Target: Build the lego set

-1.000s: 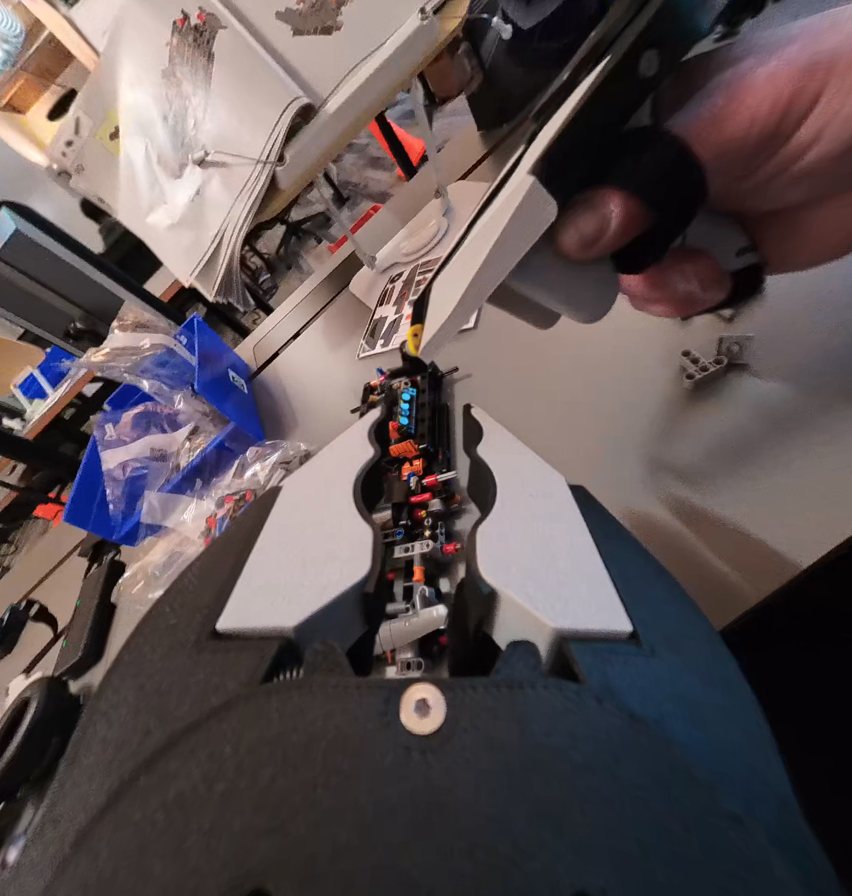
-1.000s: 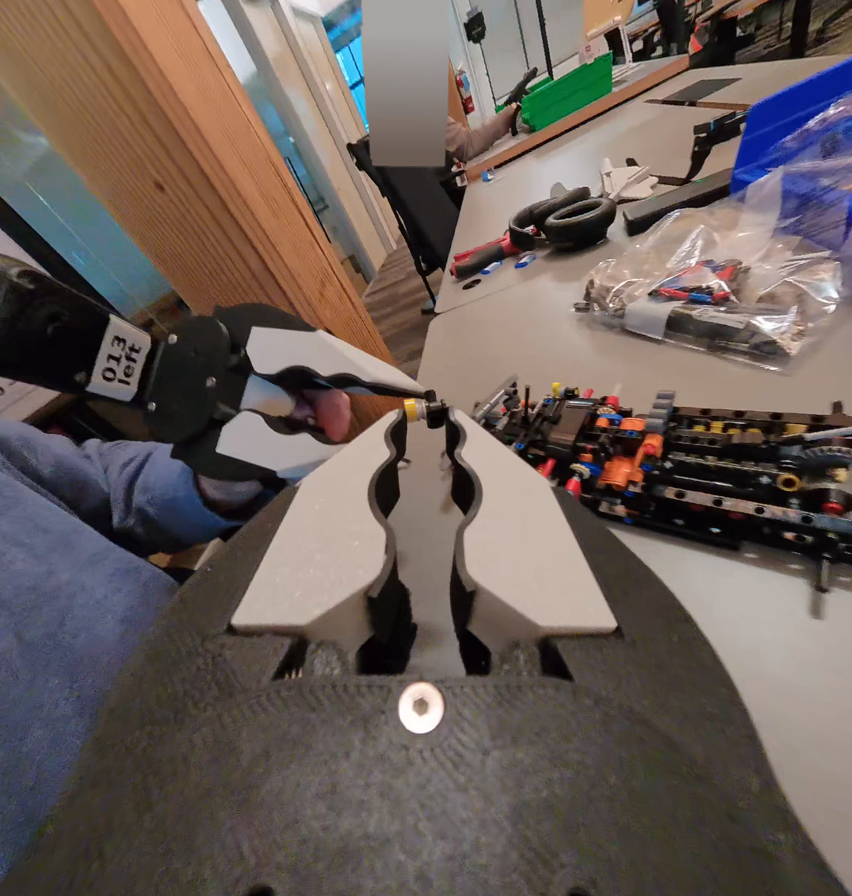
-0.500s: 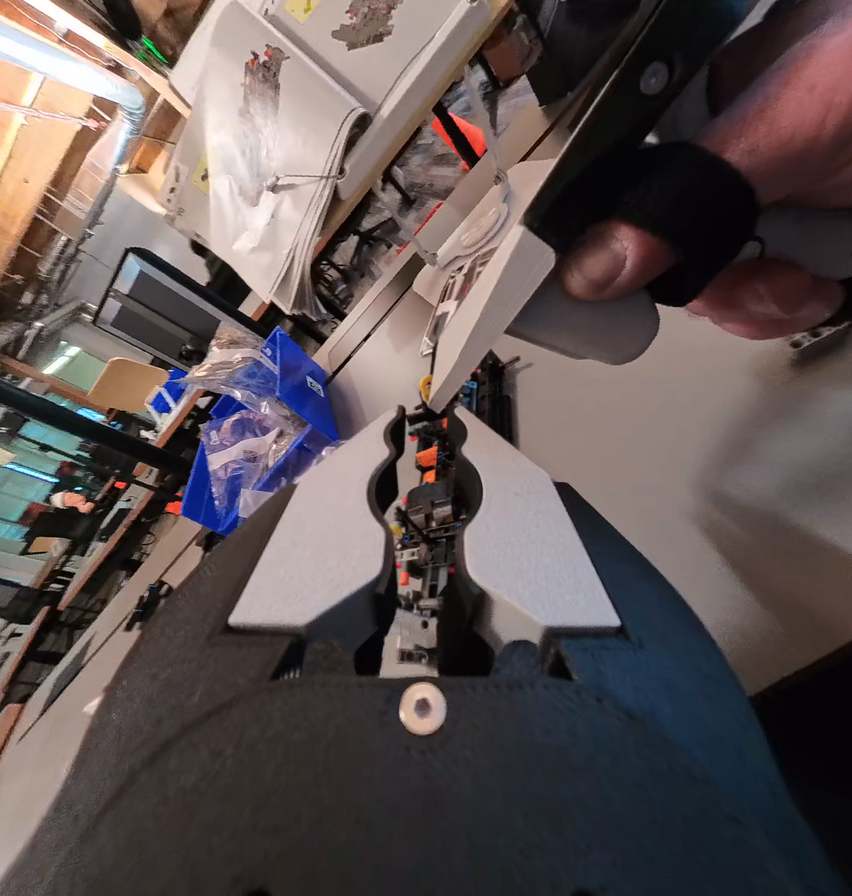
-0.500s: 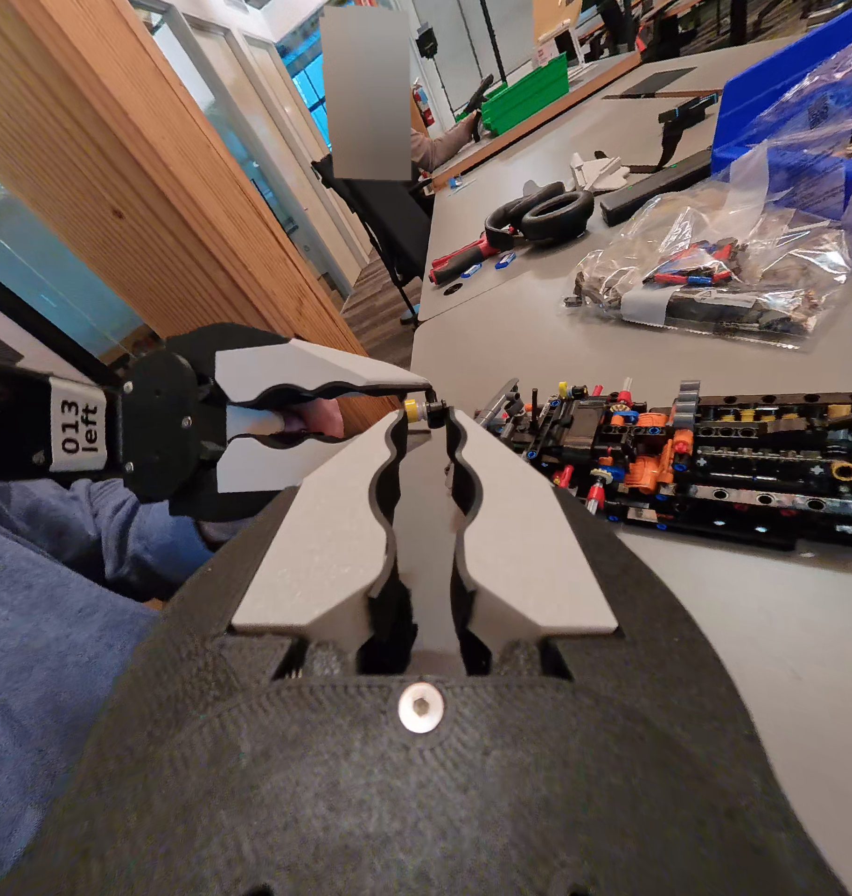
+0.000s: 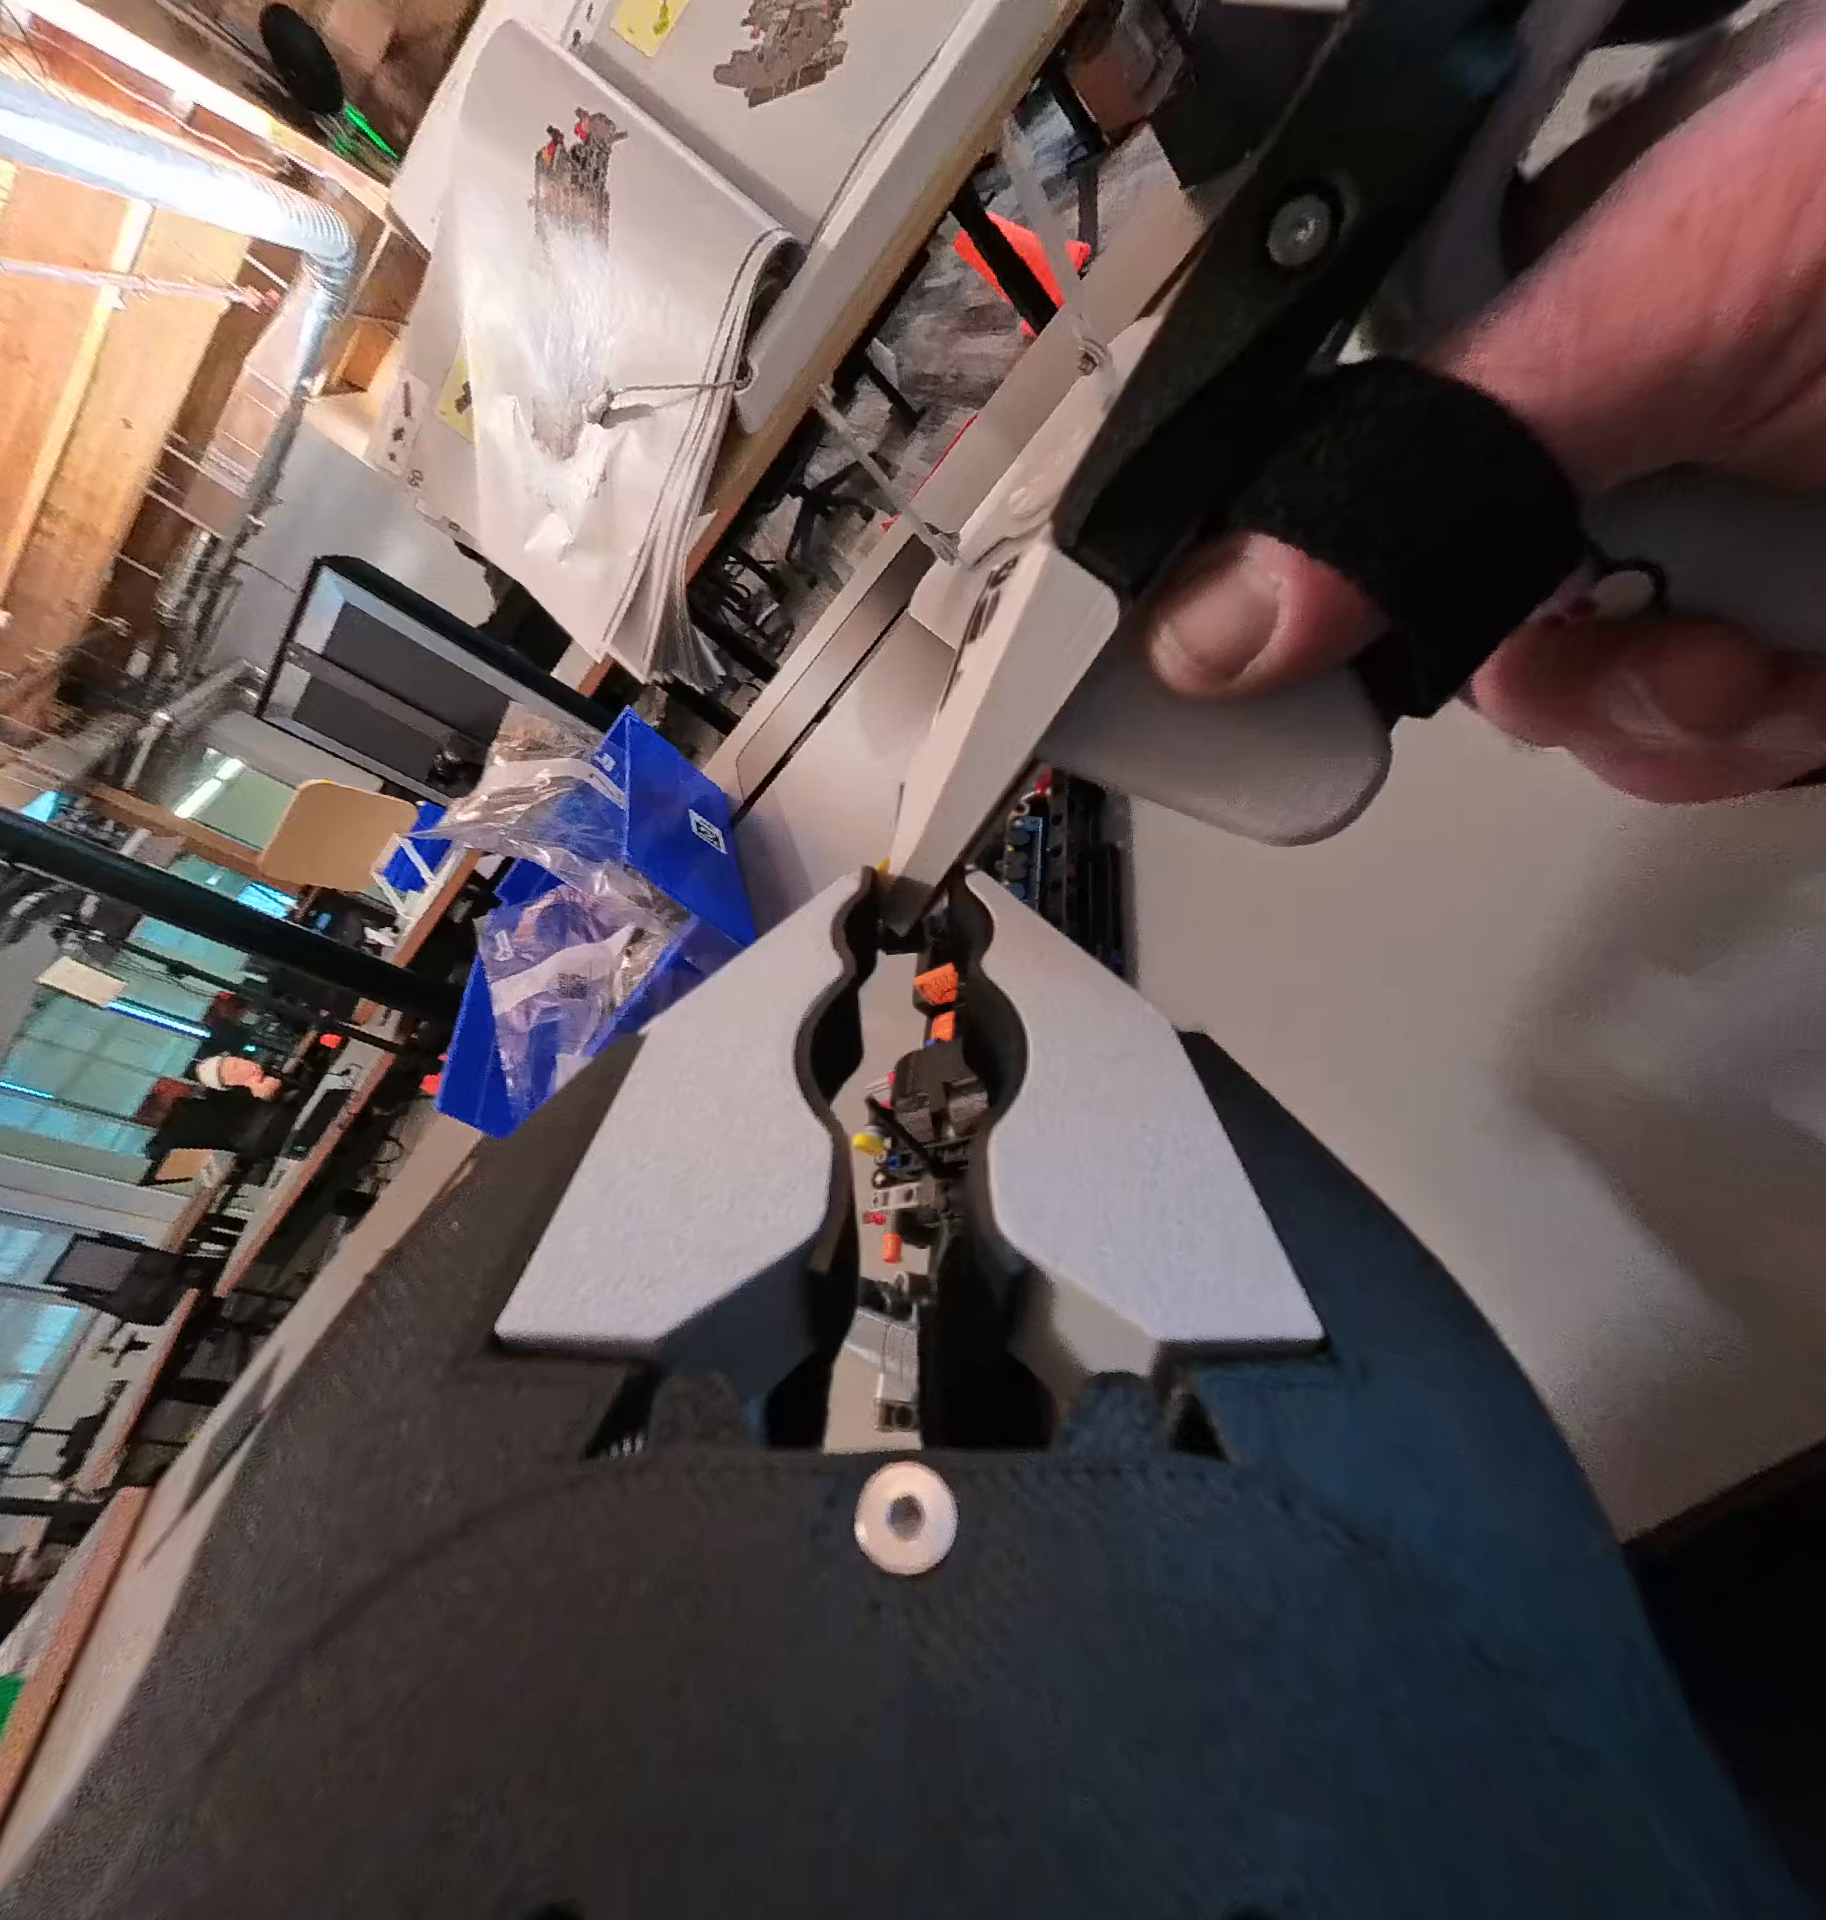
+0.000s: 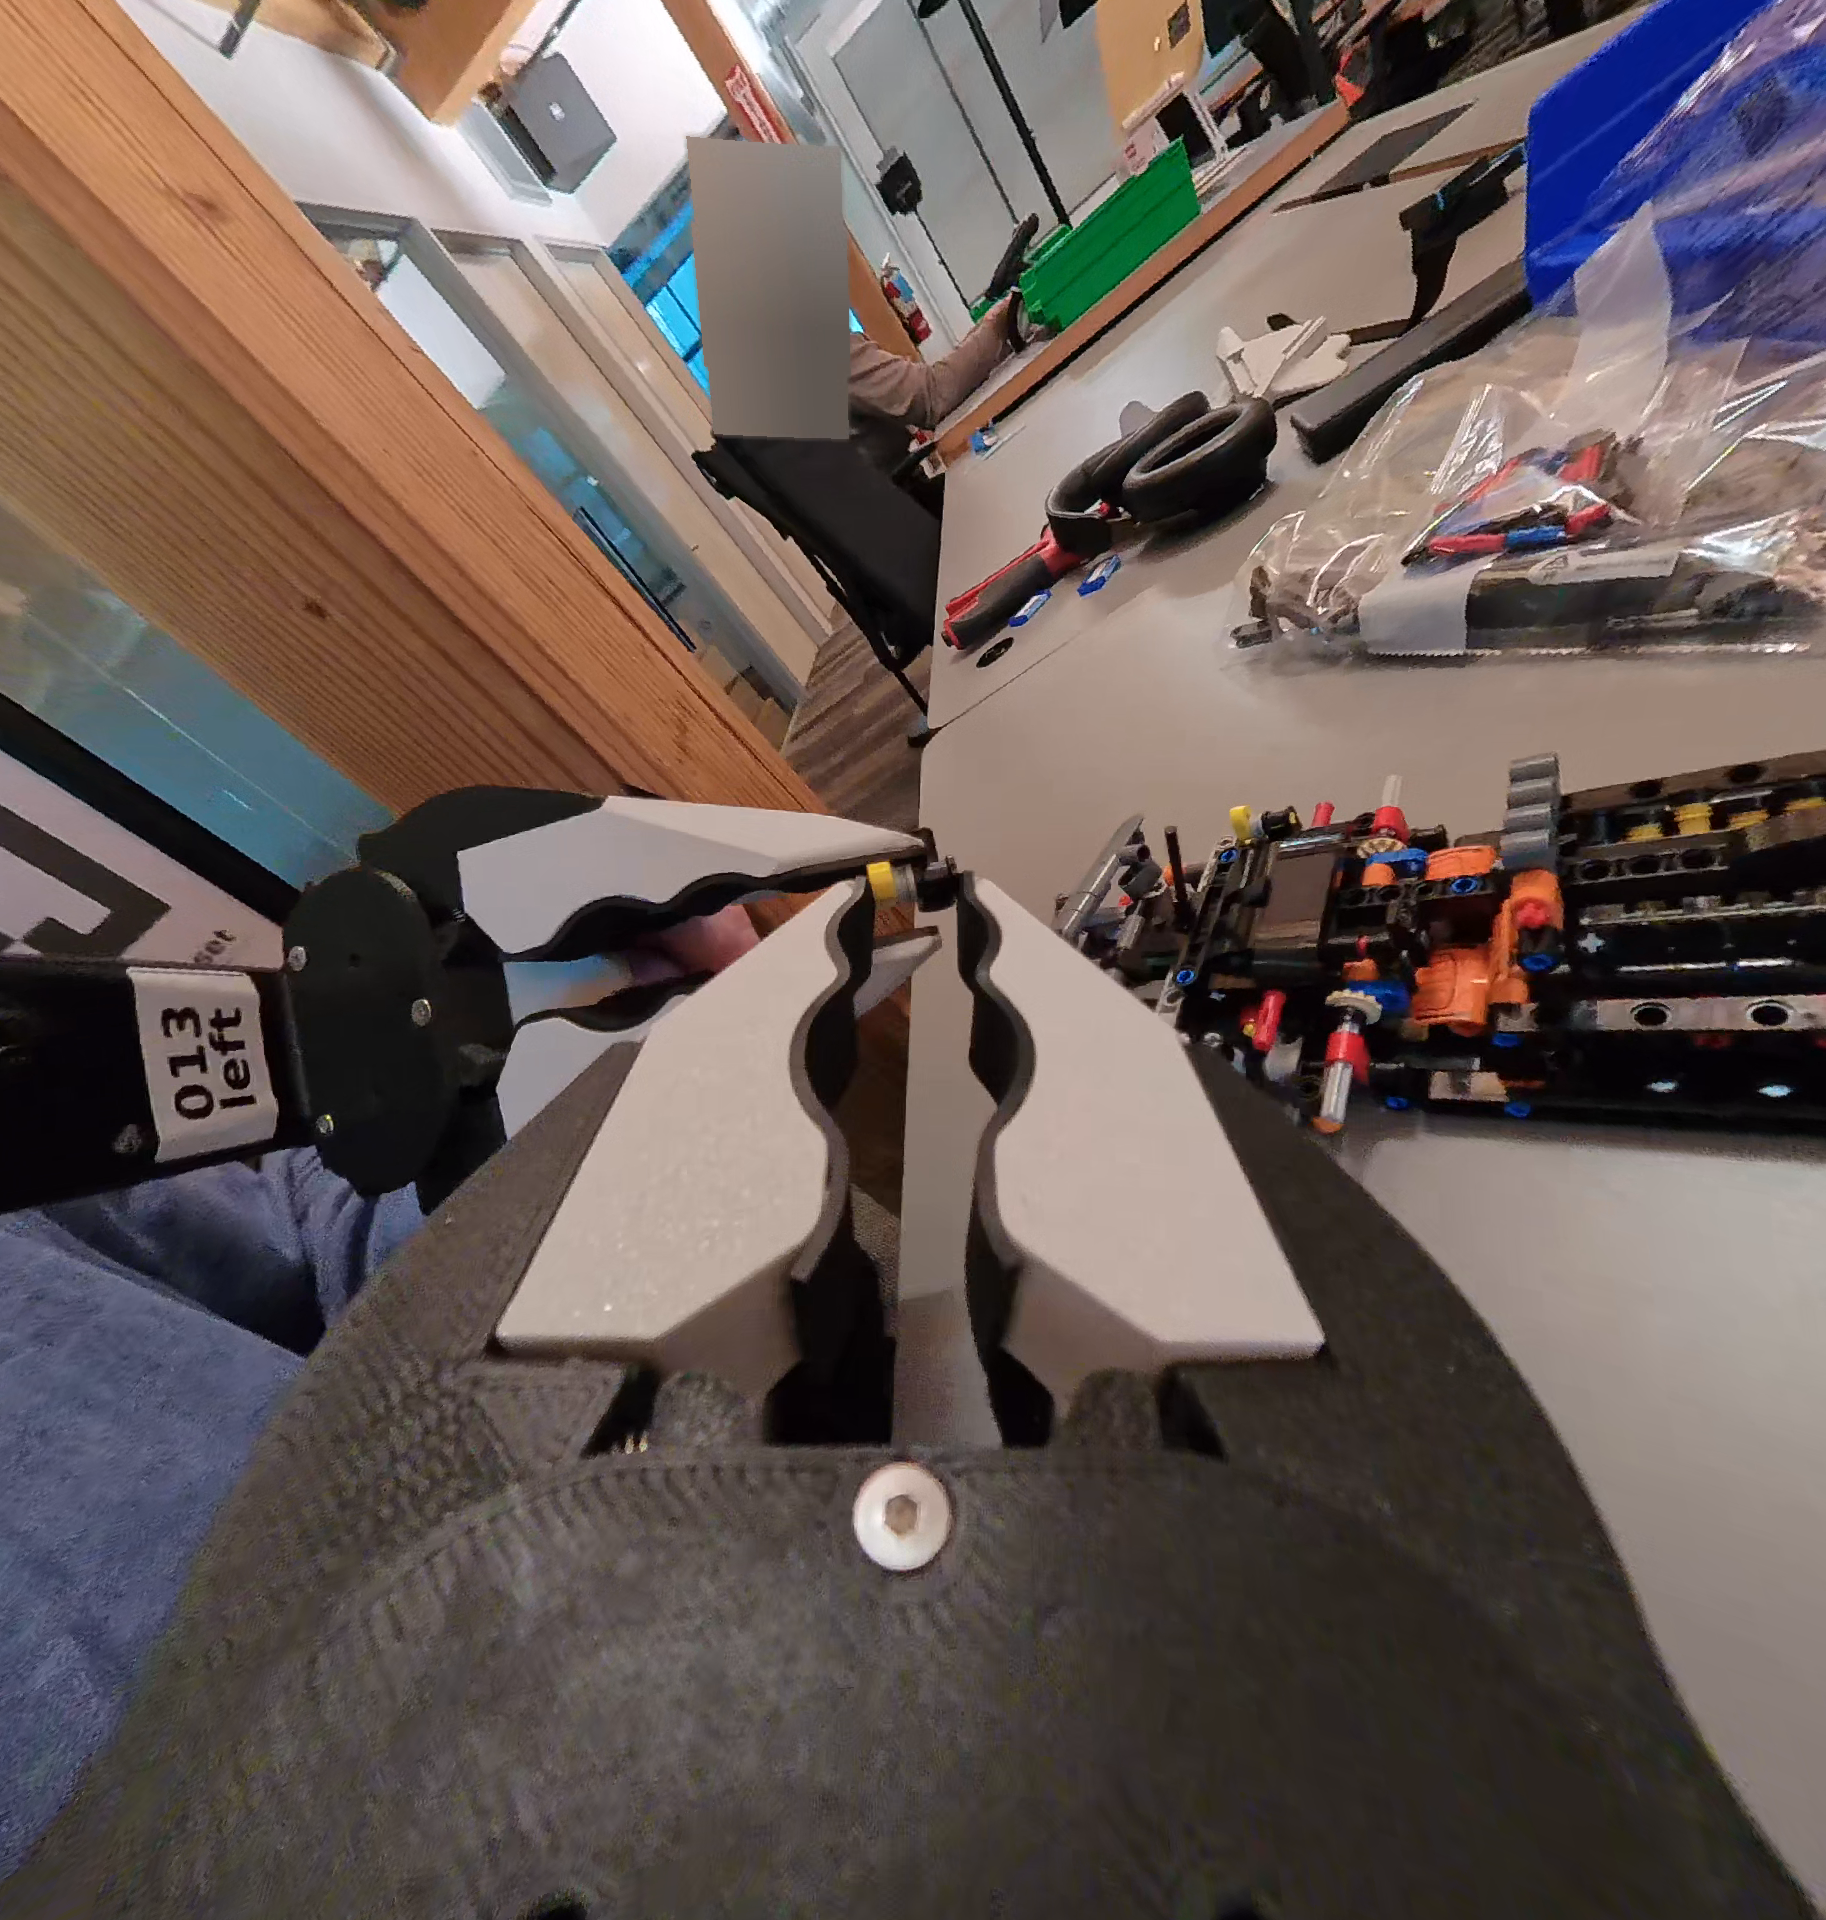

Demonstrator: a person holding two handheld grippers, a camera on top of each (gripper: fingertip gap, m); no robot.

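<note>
My right gripper [image 6: 911, 894] is shut on a small yellow-and-black pin [image 6: 888, 883] and holds it in the air off the table's near-left corner. My left gripper [image 6: 928, 886] comes in from the left, with its two fingertips just above and below the pin; a thin gap shows under the pin. In the left wrist view my left gripper [image 5: 919, 894] flanks the tip of the right gripper's finger [image 5: 1002, 707]. The long black Lego chassis [image 6: 1511, 956], with orange, red and blue parts, lies on the grey table [image 6: 1615, 1351] to the right. It also shows between my left fingers [image 5: 930, 1101].
A clear bag of parts [image 6: 1543, 561], a blue bin [image 6: 1698, 156], two black tyres [image 6: 1189, 457] and a red-handled tool [image 6: 1002, 592] lie beyond the chassis. An instruction booklet [image 5: 597, 312] stands at the back. A person [image 6: 888, 374] sits at a far table. The grippers are tip to tip, or close to it.
My left gripper's jaws have narrowed and closed in around the right gripper's tip and the pin. The right gripper has kept hold of the pin and has shifted slightly.
</note>
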